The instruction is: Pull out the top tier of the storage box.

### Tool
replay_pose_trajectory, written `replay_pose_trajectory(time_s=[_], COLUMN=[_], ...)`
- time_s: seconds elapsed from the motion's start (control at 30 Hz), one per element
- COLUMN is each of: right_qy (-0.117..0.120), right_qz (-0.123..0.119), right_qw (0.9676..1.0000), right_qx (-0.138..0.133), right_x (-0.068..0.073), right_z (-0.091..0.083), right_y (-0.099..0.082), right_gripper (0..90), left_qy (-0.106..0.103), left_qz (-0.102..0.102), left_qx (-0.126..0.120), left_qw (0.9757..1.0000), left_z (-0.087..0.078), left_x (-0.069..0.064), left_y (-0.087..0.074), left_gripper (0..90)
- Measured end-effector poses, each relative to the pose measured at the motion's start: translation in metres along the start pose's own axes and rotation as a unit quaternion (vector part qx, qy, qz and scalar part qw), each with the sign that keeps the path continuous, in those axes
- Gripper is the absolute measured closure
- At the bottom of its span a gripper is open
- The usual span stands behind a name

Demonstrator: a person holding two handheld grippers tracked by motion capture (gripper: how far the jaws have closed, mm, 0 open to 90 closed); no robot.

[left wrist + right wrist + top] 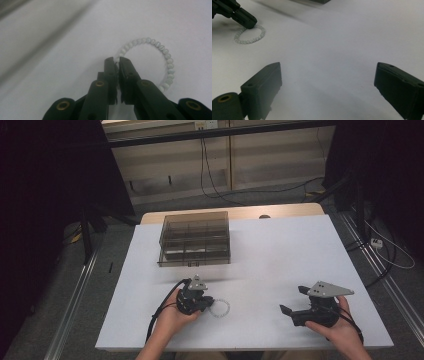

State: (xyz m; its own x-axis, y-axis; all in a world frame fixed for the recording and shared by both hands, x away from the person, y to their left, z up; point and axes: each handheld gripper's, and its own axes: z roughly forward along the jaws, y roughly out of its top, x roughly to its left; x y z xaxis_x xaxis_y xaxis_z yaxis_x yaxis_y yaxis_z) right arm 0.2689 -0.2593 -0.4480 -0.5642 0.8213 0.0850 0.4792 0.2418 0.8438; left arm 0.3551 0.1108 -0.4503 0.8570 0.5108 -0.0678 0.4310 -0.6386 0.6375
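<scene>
The left gripper point(115, 60) pinches the rim of a pale bead bracelet point(160, 46) lying on the white table point(280, 250); the right gripper point(327, 82) stands wide open, holding nothing.

Left gripper point(209, 303) jaws pinched together; right gripper point(292, 301) jaws spread wide, held level.

My white counter point(280, 250) stands on a grey floor point(280, 197), with pale wooden wall panels point(260, 155) beyond it (black cables point(210, 180) trail down them) and dark curtains point(45, 180) at both sides.
</scene>
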Motion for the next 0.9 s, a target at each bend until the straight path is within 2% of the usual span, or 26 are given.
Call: replay_pose_trajectory(time_s=[0.17, 0.63, 0.9], right_qy=[-0.001, -0.002, -0.006], right_qz=[-0.001, -0.002, 0.000], right_qw=[1.0000, 1.0000, 0.9999], right_qx=[0.000, -0.006, -0.013], right_x=[0.0006, -0.0007, -0.0034], right_z=[-0.0011, -0.0027, -0.0083], right_y=[0.0010, 0.0026, 0.0029], right_gripper=[7.2, 7.2, 7.2], left_qy=[-0.001, 0.017, 0.012], left_qz=[-0.009, -0.006, -0.024], left_qx=[0.002, 0.026, 0.018], left_qw=[1.0000, 0.9995, 0.9995], left_z=[0.0002, 0.0007, 0.0001], left_x=[0.0001, -0.0050, -0.0029], left_y=[0.0005, 0.0077, 0.0059], left_gripper=[85.8, 86.3, 86.5])
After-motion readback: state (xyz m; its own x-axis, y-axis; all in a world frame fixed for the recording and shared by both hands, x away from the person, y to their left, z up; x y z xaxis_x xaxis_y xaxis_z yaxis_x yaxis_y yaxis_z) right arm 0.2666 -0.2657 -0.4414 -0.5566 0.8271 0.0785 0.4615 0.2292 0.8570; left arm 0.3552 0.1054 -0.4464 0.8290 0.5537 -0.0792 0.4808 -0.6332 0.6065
